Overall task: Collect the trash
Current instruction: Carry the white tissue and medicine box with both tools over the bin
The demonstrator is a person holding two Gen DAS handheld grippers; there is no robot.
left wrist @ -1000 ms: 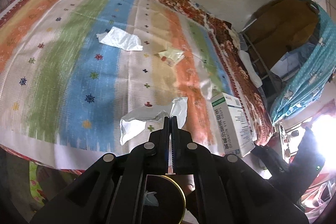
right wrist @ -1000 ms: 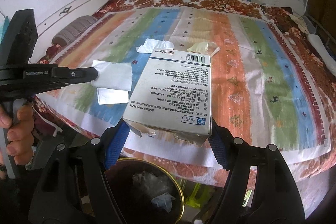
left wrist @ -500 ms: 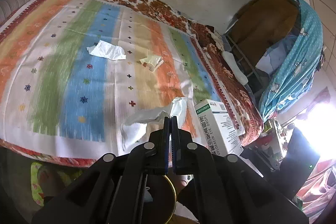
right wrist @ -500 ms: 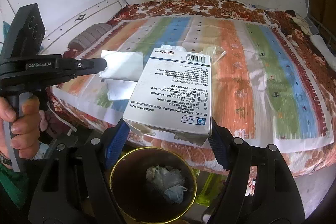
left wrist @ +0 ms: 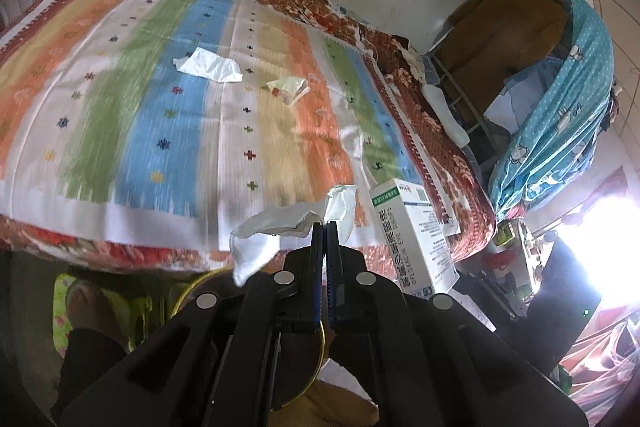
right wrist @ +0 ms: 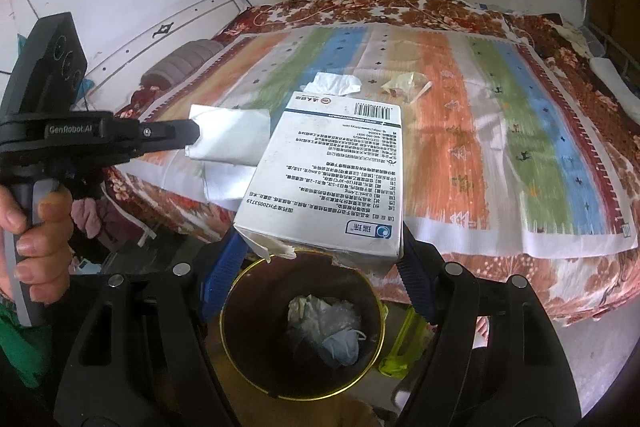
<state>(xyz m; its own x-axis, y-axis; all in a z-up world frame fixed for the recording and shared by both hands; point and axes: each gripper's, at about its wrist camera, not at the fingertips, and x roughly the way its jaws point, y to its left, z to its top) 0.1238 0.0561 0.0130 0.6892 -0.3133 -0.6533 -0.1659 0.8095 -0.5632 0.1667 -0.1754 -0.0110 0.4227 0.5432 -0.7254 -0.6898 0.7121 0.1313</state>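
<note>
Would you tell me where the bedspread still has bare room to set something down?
The striped bedspread is bare on its orange, green and blue stripes right of the yellowish wrapper, and along its near white edge. The left side toward the grey pillow is also free. The crowded part is mid-bed: the crumpled tissue beside that wrapper.

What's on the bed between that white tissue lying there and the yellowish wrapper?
Nothing: only bare striped bedspread separates the white tissue from the yellowish wrapper. The left wrist view shows it best.
</note>
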